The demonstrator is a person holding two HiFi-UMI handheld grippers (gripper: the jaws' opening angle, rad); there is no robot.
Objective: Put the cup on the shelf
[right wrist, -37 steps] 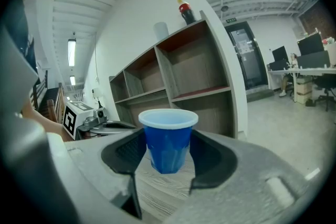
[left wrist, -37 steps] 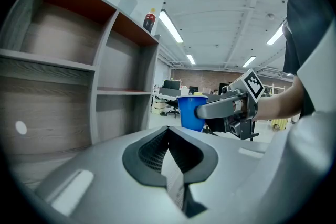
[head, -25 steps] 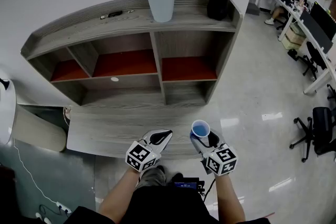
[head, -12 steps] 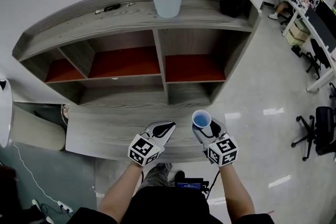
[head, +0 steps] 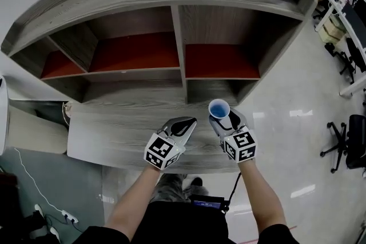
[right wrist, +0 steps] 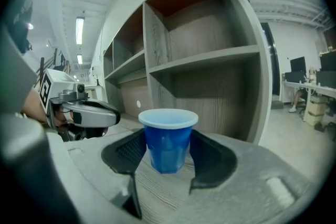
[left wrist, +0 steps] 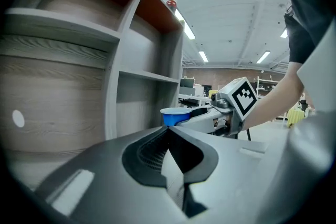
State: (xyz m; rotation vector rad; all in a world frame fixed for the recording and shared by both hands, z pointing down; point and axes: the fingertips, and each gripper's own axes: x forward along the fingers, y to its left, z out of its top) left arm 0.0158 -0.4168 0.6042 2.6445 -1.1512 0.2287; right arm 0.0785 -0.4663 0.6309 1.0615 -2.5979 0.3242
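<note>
Blue cup (head: 218, 108) in carry, short of the shelf (head: 179, 37).
The right tool (head: 224, 120) is clamped on the upright cup, just in front of the shelf's right compartments. The left tool (head: 183, 123) hangs alongside, jaws together and empty. Next, I'd judge: reach in, set it level, release.

Both bare forearms (head: 135, 200) reach forward, side by side. The left gripper (head: 186, 123) has its jaws together with nothing between them. The right gripper (head: 221, 115) clamps an upright blue cup (head: 218, 108) by its sides.
</note>
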